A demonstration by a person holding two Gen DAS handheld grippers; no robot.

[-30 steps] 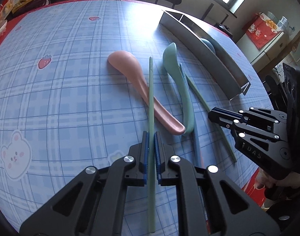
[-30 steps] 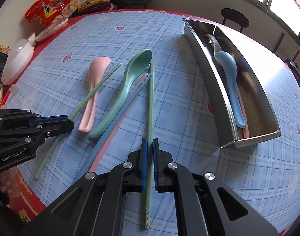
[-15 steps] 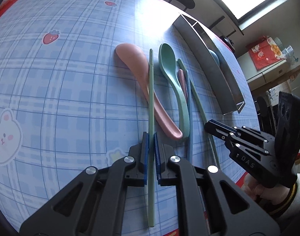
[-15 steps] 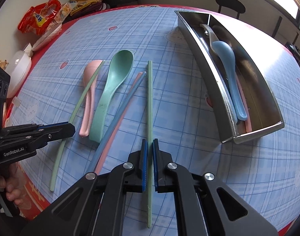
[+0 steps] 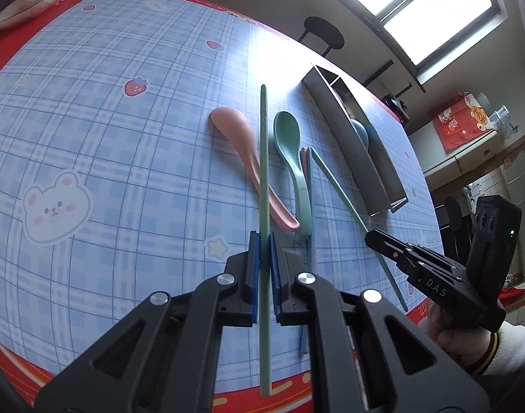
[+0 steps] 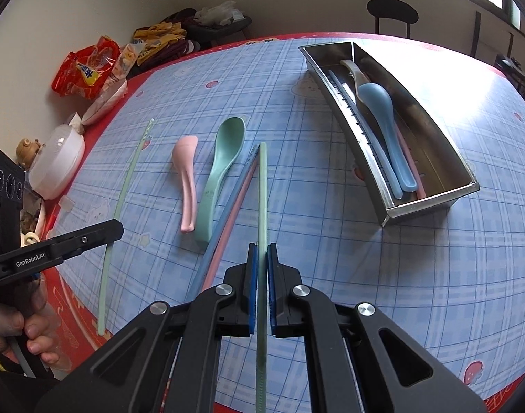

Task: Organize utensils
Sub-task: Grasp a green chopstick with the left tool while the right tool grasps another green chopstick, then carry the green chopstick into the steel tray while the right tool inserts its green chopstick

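Both chopsticks have come up off the cloth since a sec ago, each clamped in a gripper. Left gripper (image 5: 264,241) pinches a green chopstick (image 5: 263,158); right gripper (image 6: 261,251) pinches its mate (image 6: 262,189). Steel tray (image 6: 431,203) sits well to the right on the blue plaid tablecloth (image 6: 331,241); inside, lengthwise: blue spoon (image 6: 382,110), a metal spoon behind it, blue & pink chopsticks alongside. Still loose on cloth: pink spoon (image 6: 186,168), green spoon (image 6: 224,158), blue/pink chopstick pair (image 6: 228,213) touching.
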